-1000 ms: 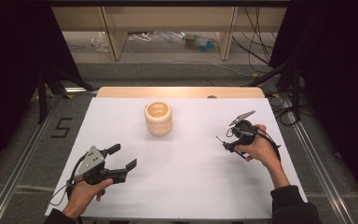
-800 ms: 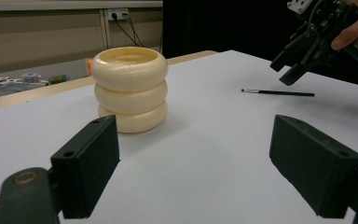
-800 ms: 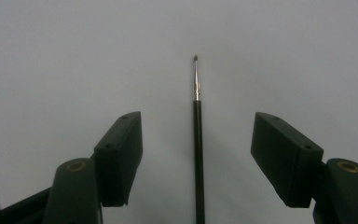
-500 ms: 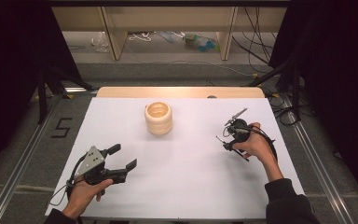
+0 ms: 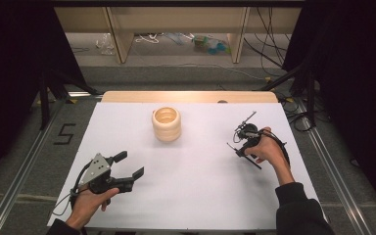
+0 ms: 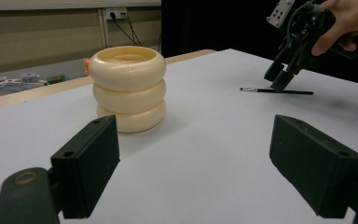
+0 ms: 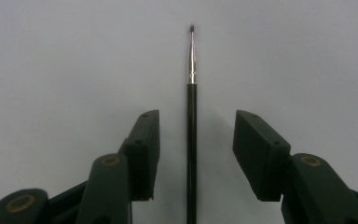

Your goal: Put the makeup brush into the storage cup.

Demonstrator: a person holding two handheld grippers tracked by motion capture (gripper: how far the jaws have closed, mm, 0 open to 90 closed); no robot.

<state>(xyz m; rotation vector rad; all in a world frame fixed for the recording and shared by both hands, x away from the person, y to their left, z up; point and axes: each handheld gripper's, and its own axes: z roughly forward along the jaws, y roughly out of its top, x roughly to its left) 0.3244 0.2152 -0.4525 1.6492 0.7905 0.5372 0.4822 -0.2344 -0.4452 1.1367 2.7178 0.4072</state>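
Note:
A thin black paintbrush [image 7: 192,116] lies flat on the white table, its small tip pointing away. My right gripper [image 7: 196,135] is open and points down over it, one jaw on each side of the handle, neither touching it. In the high view this right gripper [image 5: 238,147] is at the table's right, over the brush [image 5: 251,162]. A cream ringed pot [image 5: 166,124], empty as far as I can see, stands at the back middle. My left gripper [image 5: 129,165] rests open near the front left, aimed at the pot [image 6: 128,88] with nothing between its jaws.
The white table sheet [image 5: 196,186] ends in a bare wooden strip [image 5: 186,96] at the far edge. Metal rails [image 5: 17,166] run along the floor on both sides. Cables and clutter lie under a shelf beyond the table.
My right gripper has shifted slightly left and tipped down over the brush. The left gripper and the pot have not moved.

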